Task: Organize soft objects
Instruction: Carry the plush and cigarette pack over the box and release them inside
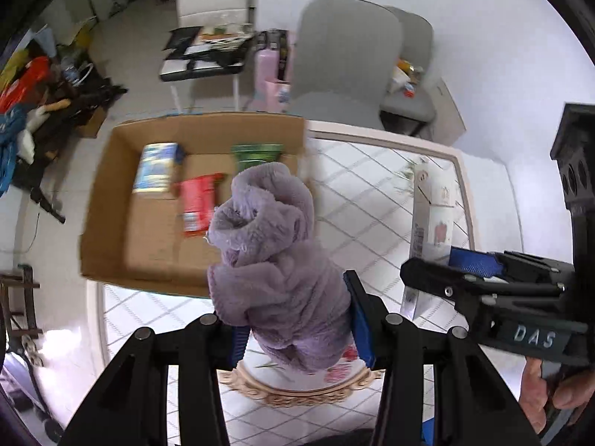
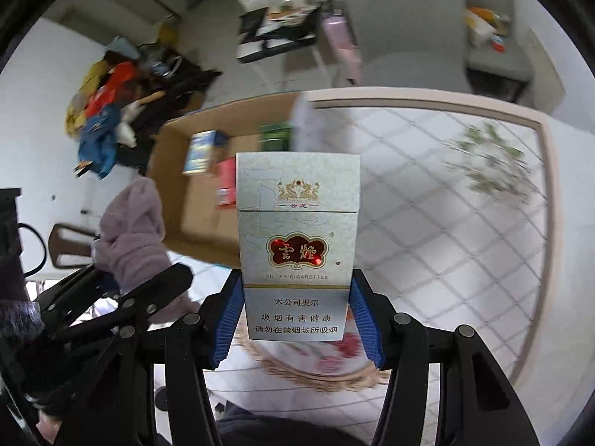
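Observation:
My left gripper (image 1: 297,319) is shut on a bunched lilac fleece cloth (image 1: 267,252) and holds it above the table, near the open cardboard box (image 1: 111,200). The cloth also shows in the right wrist view (image 2: 130,234). My right gripper (image 2: 297,308) is shut on a silver cigarette pack (image 2: 297,245), held upright above the table. The pack also shows in the left wrist view (image 1: 433,219), right of the cloth. The box holds a blue-white pack (image 1: 158,167), a red pack (image 1: 199,200) and a green pack (image 1: 256,156).
The table (image 1: 372,193) has a white diamond-pattern top with a beige rim and a floral medallion (image 1: 297,386). Behind it stand a grey chair (image 1: 346,52) and a white chair (image 1: 212,18) with clutter. A pile of clothes (image 1: 22,111) lies at the left.

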`<state>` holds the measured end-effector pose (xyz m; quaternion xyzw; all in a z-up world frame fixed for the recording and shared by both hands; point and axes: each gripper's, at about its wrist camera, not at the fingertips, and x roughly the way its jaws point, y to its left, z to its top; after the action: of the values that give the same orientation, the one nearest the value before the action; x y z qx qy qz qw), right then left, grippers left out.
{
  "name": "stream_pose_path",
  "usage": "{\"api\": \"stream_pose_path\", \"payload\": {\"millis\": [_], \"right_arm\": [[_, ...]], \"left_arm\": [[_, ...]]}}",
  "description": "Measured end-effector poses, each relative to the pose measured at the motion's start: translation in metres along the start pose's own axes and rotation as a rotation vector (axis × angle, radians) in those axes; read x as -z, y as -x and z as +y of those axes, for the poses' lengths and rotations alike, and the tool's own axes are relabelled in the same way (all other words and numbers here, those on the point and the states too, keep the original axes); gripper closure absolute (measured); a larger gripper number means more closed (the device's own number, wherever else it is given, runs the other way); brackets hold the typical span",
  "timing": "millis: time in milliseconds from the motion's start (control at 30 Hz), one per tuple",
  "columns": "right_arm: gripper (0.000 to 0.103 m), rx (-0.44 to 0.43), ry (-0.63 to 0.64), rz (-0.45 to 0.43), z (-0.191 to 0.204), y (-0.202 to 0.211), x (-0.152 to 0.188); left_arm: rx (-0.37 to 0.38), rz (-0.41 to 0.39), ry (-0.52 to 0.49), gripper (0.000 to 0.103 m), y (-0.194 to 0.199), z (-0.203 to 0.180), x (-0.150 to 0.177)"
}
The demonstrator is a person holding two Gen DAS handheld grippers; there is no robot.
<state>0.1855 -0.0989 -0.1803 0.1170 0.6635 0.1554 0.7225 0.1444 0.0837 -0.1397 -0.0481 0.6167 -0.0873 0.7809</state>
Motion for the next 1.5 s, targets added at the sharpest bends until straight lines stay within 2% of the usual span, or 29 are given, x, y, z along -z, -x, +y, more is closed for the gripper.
{"api": "stream_pose_path", "payload": {"millis": [200, 333, 433, 600, 800, 967, 1033, 1100, 1200, 1300, 1333, 1400, 1500], "right_arm": [[0.045, 0.028, 0.009, 0.026, 0.078, -0.029, -0.016], [0.045, 0.069, -0.021, 0.051, 0.111, -0.056, -0.028], [0.045, 0.09, -0.056, 0.083, 0.118, -0.083, -0.035], [0.045, 0.155, -0.091, 0.141, 0.118, -0.131, -0.047], [0.045, 0.204, -0.115, 0.203, 0.111, -0.173, -0.052], [0.044, 0.201, -0.151, 0.256, 0.1, -0.194, -0.054], [0.039, 0.209, -0.16, 0.272, 0.098, -0.198, -0.053], [0.018, 0.219, -0.149, 0.261, 0.099, -0.196, -0.054], [0.014, 0.255, -0.127, 0.238, 0.103, -0.187, -0.054], [0.011, 0.285, -0.115, 0.206, 0.104, -0.174, -0.052], [0.01, 0.296, -0.112, 0.194, 0.104, -0.169, -0.051], [0.009, 0.308, -0.105, 0.177, 0.104, -0.161, -0.049], [0.009, 0.325, -0.083, 0.134, 0.107, -0.142, -0.043]], "left_arm": [[-0.045, 0.024, 0.023, 0.06, -0.005, 0.082, -0.014], [-0.065, 0.1, 0.02, 0.06, -0.031, 0.129, -0.03], [-0.074, 0.166, 0.023, 0.06, -0.059, 0.155, -0.039], [-0.072, 0.245, 0.029, 0.06, -0.101, 0.177, -0.047], [-0.057, 0.318, 0.041, 0.06, -0.138, 0.187, -0.05], [-0.094, 0.373, 0.048, 0.058, -0.158, 0.191, -0.053], [-0.101, 0.399, 0.062, 0.057, -0.16, 0.192, -0.052], [-0.09, 0.395, 0.063, 0.057, -0.158, 0.191, -0.052], [-0.11, 0.369, 0.049, 0.044, -0.148, 0.187, -0.05], [-0.121, 0.332, 0.048, 0.042, -0.131, 0.183, -0.047], [-0.125, 0.319, 0.048, 0.029, -0.126, 0.181, -0.046], [-0.133, 0.281, 0.04, 0.01, -0.111, 0.178, -0.044], [-0.159, 0.23, 0.03, 0.006, -0.089, 0.172, -0.04]]}}
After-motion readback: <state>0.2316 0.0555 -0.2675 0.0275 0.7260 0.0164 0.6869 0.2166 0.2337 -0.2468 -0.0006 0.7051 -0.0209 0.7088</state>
